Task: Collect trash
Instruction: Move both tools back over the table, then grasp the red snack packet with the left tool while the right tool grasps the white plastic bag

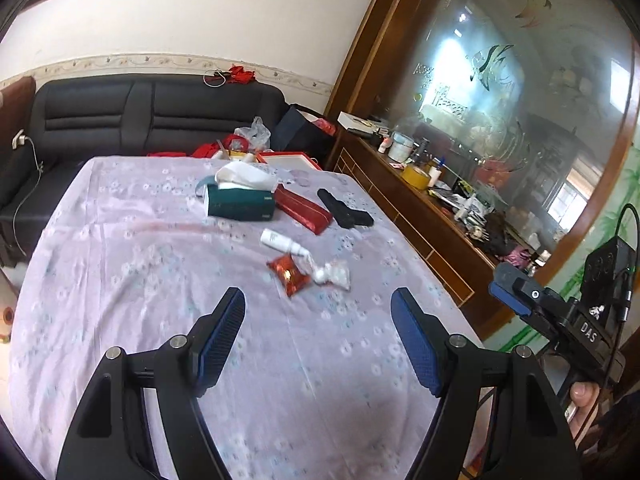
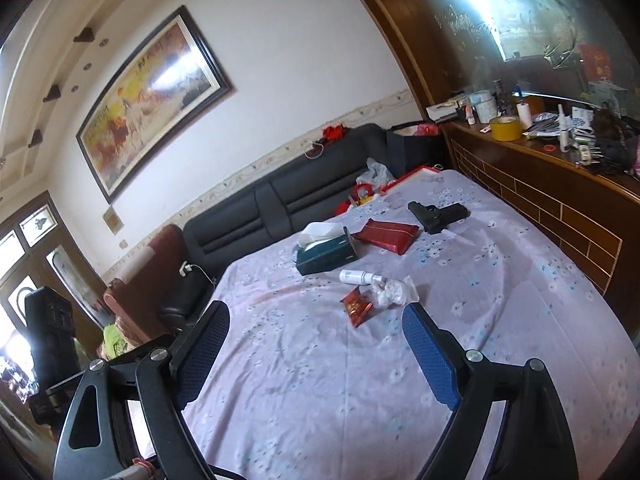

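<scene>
Both the left gripper [image 1: 318,312] and the right gripper [image 2: 316,328] are spread wide with nothing in them. On the worktop [image 1: 120,280], the red wrapper [image 1: 289,274] touches the crumpled clear plastic [image 1: 334,274], near a white bottle [image 1: 278,242].

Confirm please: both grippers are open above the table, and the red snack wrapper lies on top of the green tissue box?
Not quite. The red snack wrapper lies on the tablecloth, apart from the green tissue box, as the left wrist view shows. Both grippers are open.

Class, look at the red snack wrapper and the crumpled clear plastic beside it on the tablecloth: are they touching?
Cannot tell. In the right wrist view the red snack wrapper and the crumpled clear plastic sit edge to edge, and the left wrist view shows neither a plain gap nor plain contact.
</scene>
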{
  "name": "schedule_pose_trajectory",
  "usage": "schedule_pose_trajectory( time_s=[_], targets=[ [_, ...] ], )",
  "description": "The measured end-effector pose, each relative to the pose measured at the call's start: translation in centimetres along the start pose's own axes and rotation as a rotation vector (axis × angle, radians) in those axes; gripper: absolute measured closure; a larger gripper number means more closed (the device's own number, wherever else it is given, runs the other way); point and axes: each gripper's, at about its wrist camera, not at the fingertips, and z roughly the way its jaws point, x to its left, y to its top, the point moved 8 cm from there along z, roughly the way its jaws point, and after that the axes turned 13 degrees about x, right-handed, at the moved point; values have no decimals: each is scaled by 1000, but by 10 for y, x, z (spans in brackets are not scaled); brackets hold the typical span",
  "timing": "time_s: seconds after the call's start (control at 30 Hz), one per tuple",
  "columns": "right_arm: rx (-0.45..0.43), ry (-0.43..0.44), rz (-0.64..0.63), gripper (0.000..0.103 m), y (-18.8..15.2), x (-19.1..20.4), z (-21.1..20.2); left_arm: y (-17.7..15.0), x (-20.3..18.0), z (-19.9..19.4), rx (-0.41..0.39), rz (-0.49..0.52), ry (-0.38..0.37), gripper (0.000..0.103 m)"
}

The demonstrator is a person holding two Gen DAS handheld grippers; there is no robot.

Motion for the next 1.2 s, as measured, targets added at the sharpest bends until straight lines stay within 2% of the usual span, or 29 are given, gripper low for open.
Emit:
schedule_pose_trajectory(
  time_s=[0.13, 0.27, 0.37, 0.57, 0.7, 0.93, 0.97, 1.07, 1.1, 1.2],
  targets=[
    [20, -6, -6, 12, 25, -13, 28, 27, 4, 28, 10, 2, 3, 29],
    [59, -10, -16, 12, 41, -30, 73, 43, 11, 79, 80, -32, -33, 29],
    [110, -3, 6, 12, 39, -50, 109, 46, 17, 118, 151, -41, -30, 29],
    [207, -19, 53, 12, 24, -91, 179, 47, 34, 166, 204, -94, -44, 29],
    [257, -45, 65, 14, 24, -114, 216, 47, 46, 192, 245, -137, -43, 29],
    [329, -21, 159, 22, 33, -139, 271, 47, 51, 223, 282, -158, -27, 29],
    [336, -28, 167, 25, 32, -141, 276, 46, 51, 225, 287, -158, -24, 29],
    [371, -13, 189, 45, 23, -140, 288, 45, 50, 235, 303, -157, -20, 29],
    [375, 0, 197, 56, 20, -138, 289, 44, 49, 238, 307, -159, -21, 29],
    [380, -13, 202, 71, 13, -136, 284, 45, 47, 250, 317, -153, -10, 29]
  ],
)
